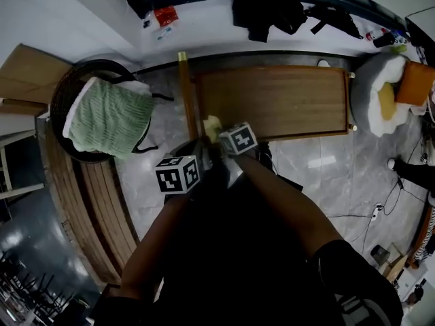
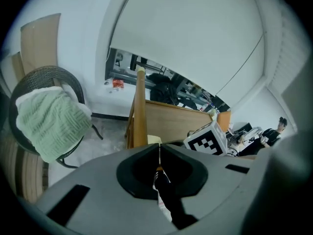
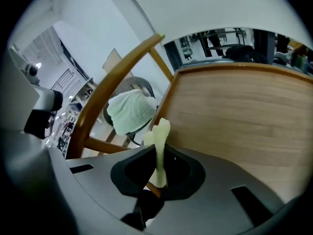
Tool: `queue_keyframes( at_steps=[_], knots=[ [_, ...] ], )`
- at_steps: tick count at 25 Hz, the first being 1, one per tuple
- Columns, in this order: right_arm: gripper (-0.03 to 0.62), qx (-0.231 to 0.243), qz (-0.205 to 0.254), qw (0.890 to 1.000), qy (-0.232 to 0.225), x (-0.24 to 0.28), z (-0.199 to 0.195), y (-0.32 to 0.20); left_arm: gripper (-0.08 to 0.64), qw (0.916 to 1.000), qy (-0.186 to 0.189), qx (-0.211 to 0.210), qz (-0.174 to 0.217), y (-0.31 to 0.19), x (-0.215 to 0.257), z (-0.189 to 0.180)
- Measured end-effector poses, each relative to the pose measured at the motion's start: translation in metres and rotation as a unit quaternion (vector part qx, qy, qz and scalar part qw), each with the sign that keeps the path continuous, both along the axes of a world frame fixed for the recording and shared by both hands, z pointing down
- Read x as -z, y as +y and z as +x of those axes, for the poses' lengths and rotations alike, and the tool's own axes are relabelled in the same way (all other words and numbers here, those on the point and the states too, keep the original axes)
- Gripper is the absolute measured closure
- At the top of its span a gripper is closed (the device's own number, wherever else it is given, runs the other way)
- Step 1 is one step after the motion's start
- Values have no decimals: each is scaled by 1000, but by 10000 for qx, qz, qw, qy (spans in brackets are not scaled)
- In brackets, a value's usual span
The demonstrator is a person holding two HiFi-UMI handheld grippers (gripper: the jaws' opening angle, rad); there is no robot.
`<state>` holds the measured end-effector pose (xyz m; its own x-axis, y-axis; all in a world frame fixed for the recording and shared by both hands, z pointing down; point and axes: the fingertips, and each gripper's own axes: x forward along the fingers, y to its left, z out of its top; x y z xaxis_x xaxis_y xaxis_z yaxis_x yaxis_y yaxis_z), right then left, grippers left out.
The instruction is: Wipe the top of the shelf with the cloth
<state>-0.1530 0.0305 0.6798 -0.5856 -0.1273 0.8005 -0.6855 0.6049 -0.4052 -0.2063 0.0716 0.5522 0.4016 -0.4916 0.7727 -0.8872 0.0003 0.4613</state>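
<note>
The shelf's wooden top (image 1: 279, 100) runs across the middle of the head view. A pale yellow cloth (image 1: 212, 126) sits at its left end. My right gripper (image 1: 217, 136) is shut on the cloth, which stands up as a thin fold (image 3: 160, 138) between the jaws (image 3: 159, 156), with the wooden top (image 3: 234, 111) just beyond. My left gripper (image 1: 202, 149) hovers close beside it to the left, off the shelf's corner. Its jaws (image 2: 159, 150) meet in a thin seam with nothing held. From that view the shelf (image 2: 171, 124) lies ahead, and a bit of the cloth (image 2: 154, 140) shows.
A wooden post (image 1: 185, 94) stands at the shelf's left end. Left of it is a wicker chair (image 1: 64, 94) with a green towel (image 1: 109, 117) draped over it. A white cushion with orange pillows (image 1: 387, 90) sits at the right. Dark clothing (image 1: 268, 9) lies on the ledge behind.
</note>
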Motion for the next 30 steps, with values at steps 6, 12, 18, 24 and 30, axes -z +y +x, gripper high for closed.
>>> queue_keyframes(
  at_steps=[6,12,18,24,30],
  knots=[
    [548,539,6,9973,492,-30,-6,19,545,9999,-43,53,-133,13,-8,-12],
    [548,827,47,9947,611,-32,1,16,545,9998,-7,9,-208,8,-14,-3],
    [548,730,7,9942,796,-33,57,8,545,9994,69,-192,-269,-7,-22,44],
    [548,339,-107,9958,844,-27,135,-6,545,9983,157,-478,-307,-33,-29,105],
    [548,-239,-32,9930,1159,-19,239,-32,545,9961,197,-825,-247,-65,-31,176]
  ],
)
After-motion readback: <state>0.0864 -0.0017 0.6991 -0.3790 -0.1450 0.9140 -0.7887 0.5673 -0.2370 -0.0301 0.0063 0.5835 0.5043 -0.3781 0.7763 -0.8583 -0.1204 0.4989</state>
